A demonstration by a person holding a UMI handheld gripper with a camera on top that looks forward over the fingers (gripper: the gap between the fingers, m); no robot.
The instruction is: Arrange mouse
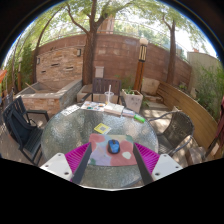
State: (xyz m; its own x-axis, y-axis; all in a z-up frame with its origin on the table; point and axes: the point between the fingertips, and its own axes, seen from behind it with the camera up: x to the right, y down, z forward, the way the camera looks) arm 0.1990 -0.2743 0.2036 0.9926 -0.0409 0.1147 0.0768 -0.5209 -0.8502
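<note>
Fingers point(112, 163) stand spread wide, gripping nothing, their pads point(78, 157) out to either side. Just ahead and between them the mouse point(114, 147) lies on a reddish mat point(110, 152) on the round glass worktop point(70, 130). A yellow-green card point(102, 128) sits beyond. Chairs point(22, 128) flank it; small items at the far edge are too blurred to name.
</note>
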